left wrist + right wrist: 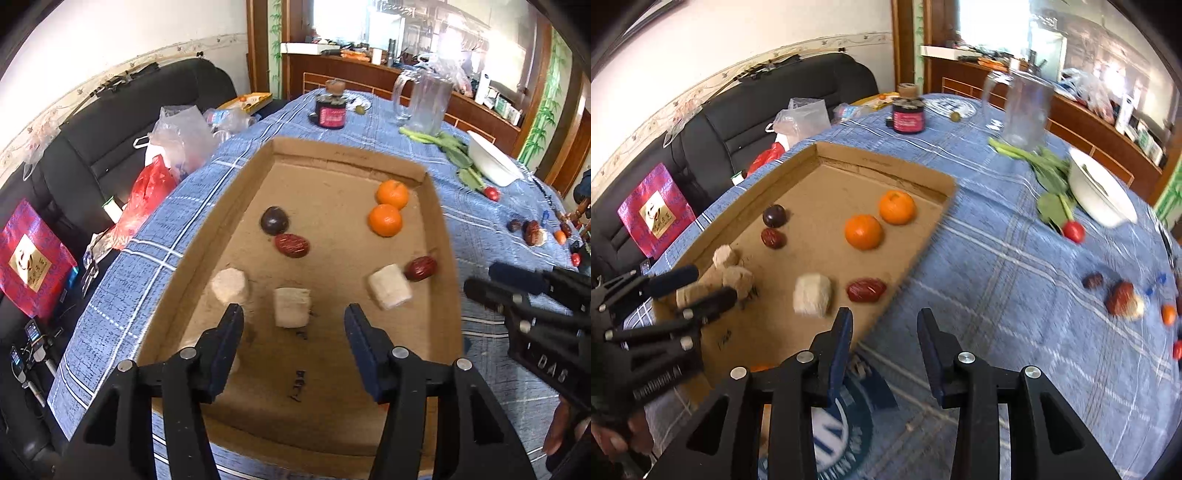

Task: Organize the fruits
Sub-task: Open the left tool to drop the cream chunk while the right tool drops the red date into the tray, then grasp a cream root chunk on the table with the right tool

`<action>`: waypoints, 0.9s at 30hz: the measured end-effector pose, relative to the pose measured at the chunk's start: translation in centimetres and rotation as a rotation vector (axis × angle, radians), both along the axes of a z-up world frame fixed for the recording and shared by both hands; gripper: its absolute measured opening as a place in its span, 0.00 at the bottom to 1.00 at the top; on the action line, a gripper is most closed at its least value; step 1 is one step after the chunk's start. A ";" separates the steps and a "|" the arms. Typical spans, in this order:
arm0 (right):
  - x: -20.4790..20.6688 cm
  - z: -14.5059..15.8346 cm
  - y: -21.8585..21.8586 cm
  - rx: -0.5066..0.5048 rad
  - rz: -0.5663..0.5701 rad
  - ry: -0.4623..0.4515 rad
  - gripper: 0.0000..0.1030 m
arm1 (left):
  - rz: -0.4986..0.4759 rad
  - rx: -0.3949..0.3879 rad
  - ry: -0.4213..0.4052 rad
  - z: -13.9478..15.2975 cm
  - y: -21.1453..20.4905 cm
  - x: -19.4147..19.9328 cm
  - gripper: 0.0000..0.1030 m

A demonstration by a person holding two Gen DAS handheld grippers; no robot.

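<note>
1. Left gripper (293, 319): fingers spread wide, holding nothing, above the cardboard tray (441, 221).
2. Right gripper (884, 325): fingers apart, empty, over the bench (1015, 288) beside the tray.
3. Two oranges (385, 219) lie inside the tray.

Small fruits (1123, 299) at right edge, blurred

Daylight enters via window (373, 22) at far end, blown out to white in both views. We see glare washing the counter (1071, 103) beyond. Tablecloth (1015, 266) evenly lit, shadows soft & faint under the oranges (386, 219). Strong fisheye bend + dark vignette at corners. Slight motion blur on box rim (916, 258), esp. right wrist view.
</note>
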State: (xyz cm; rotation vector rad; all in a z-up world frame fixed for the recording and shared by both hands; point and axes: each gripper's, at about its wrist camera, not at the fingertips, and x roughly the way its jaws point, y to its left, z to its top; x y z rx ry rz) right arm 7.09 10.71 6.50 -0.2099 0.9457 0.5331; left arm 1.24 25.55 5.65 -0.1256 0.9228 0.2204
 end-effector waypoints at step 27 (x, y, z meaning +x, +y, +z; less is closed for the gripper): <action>6.6 -1.4 -24.6 0.076 -0.429 0.030 0.39 | -0.207 0.010 0.077 -0.4 -15.3 3.6 0.62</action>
